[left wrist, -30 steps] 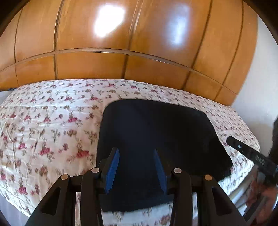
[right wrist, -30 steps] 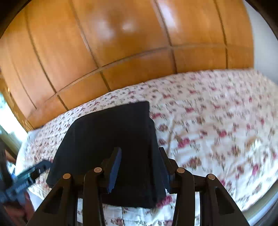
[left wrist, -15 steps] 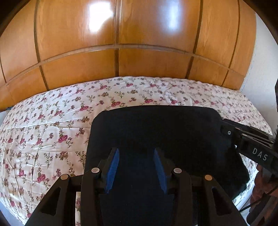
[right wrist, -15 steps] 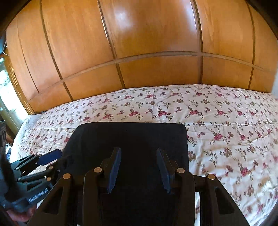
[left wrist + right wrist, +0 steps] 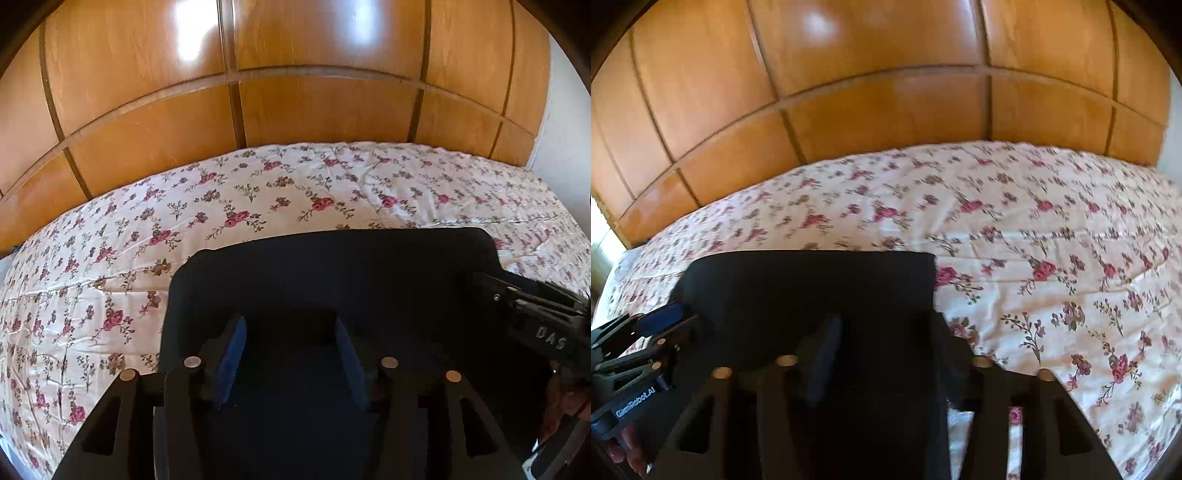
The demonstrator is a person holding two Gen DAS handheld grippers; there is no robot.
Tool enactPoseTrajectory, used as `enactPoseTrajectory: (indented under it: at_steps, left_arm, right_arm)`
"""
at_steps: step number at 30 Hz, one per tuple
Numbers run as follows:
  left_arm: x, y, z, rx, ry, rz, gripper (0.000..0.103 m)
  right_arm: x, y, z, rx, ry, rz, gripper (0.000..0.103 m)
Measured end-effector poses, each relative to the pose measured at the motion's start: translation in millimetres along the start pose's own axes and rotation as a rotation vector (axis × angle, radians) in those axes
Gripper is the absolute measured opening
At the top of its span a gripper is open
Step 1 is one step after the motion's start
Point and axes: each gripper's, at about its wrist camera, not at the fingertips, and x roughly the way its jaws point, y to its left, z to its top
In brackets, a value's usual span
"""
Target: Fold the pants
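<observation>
The dark navy pants (image 5: 332,280) lie folded into a flat rectangle on the floral bed sheet (image 5: 258,192). They also show in the right wrist view (image 5: 812,284). My left gripper (image 5: 290,350) is open, low over the near left part of the pants, with nothing between its blue pads. My right gripper (image 5: 886,350) is open over the near right part of the pants, its fingers dark against the cloth. The right gripper also shows in the left wrist view (image 5: 532,310) at the pants' right edge. The left gripper shows in the right wrist view (image 5: 646,343) at the left edge.
A glossy wooden panelled wall (image 5: 295,74) stands behind the bed. A white wall (image 5: 569,129) is at the far right. The floral sheet stretches left of the pants (image 5: 74,295) and right of them (image 5: 1071,277).
Both grippers have swung to face the pants squarely and moved forward and lower over them. The pants now fill more of both views. Both stay open.
</observation>
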Motion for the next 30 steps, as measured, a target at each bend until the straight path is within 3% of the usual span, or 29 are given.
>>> enactPoseTrajectory:
  at_steps: [5,13,18,30]
  left_arm:
    - [17.1,2.0,5.7,-0.041,-0.003,-0.014,0.056]
    - [9.3,5.4,-1.7,-0.066,-0.042,-0.034,0.056]
    - [-16.0,7.3,-19.5,-0.028,-0.072,-0.021,0.056]
    - [-55.4,17.6,-74.6,-0.033,-0.094,-0.018,0.056]
  right_arm:
    - [14.3,-20.8,0.5,0.112,0.010,0.084,0.061]
    - [7.0,-10.8,-6.3,0.076,-0.055,0.039,0.062]
    - [-25.7,-7.5,-20.5,0.059,-0.124,0.052,0.062]
    - [-56.0,-17.6,-74.0,0.126,-0.055,0.122,0.064]
